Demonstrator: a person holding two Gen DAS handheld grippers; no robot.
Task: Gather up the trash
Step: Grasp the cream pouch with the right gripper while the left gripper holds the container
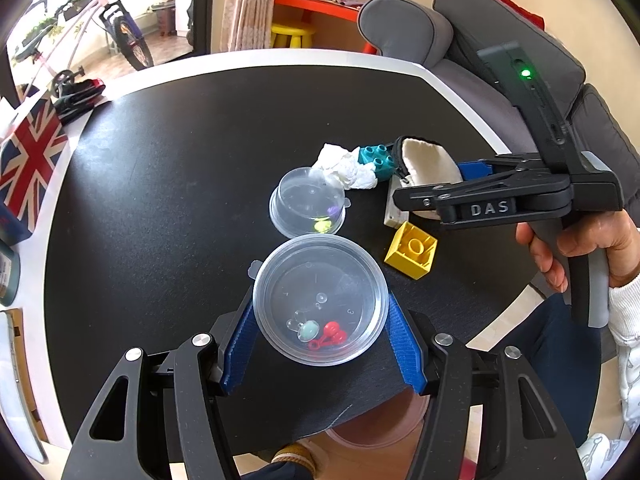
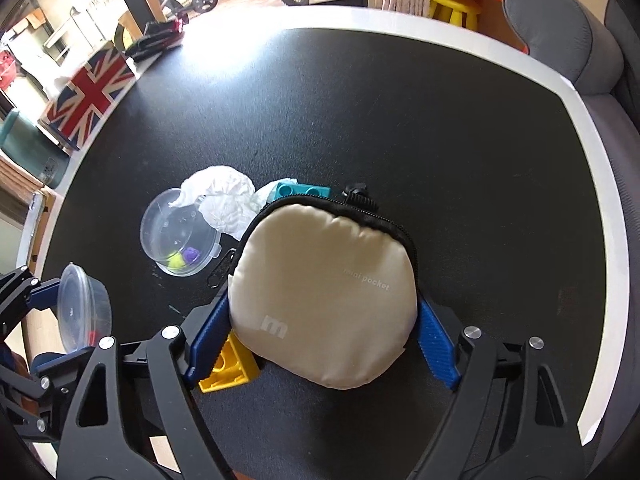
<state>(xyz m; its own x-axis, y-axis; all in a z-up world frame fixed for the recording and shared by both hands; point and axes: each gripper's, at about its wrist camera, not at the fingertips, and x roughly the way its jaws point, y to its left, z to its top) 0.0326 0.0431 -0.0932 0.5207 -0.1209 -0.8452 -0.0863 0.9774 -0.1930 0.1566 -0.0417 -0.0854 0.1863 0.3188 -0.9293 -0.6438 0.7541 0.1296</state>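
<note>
My left gripper [image 1: 320, 320] is shut on a clear plastic tub [image 1: 320, 300] with small beads inside, held above the black table [image 1: 160, 200]. It also shows in the right wrist view [image 2: 82, 308]. My right gripper [image 2: 324, 312] is shut on a cream zip pouch [image 2: 324, 300] marked "mini pocket", just over the table. The pouch also shows in the left wrist view [image 1: 428, 162]. A crumpled white tissue [image 1: 346, 168] lies beside a second clear tub [image 1: 308, 206] mid-table. Both show in the right wrist view: the tissue [image 2: 224, 196], the tub [image 2: 176, 236].
A yellow toy brick [image 1: 412, 250] and a teal brick [image 1: 376, 160] lie by the pouch. A Union Jack box [image 1: 28, 160] stands at the table's left edge. A grey sofa [image 1: 480, 32] is behind the table. A bicycle [image 1: 100, 20] stands far back.
</note>
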